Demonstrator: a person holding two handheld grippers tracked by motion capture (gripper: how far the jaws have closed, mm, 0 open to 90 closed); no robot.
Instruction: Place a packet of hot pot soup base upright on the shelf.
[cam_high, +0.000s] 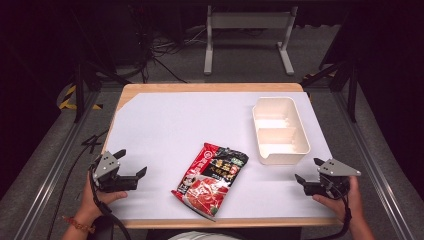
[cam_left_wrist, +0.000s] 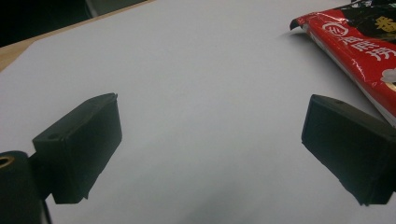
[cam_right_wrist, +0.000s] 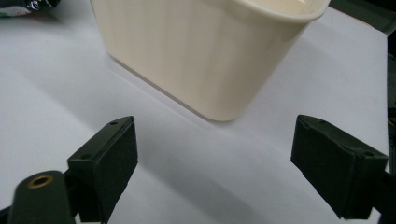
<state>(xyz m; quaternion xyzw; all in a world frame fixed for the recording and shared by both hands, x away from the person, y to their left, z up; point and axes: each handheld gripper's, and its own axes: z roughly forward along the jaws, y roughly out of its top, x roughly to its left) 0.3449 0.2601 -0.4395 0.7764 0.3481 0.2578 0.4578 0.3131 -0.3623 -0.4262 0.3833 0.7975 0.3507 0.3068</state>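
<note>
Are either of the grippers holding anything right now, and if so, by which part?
Nothing is held. The left gripper and right gripper both stand open over the white sheet, apart from the sauce packet and cream container.

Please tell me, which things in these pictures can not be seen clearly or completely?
- Packet print: too small to read in the high view; cut by the edge in the left gripper view.
- Container inside: hidden by its own wall in the right gripper view.
- Person's forearms: cut by the bottom edge, high view.
- Background floor: dark.
</note>
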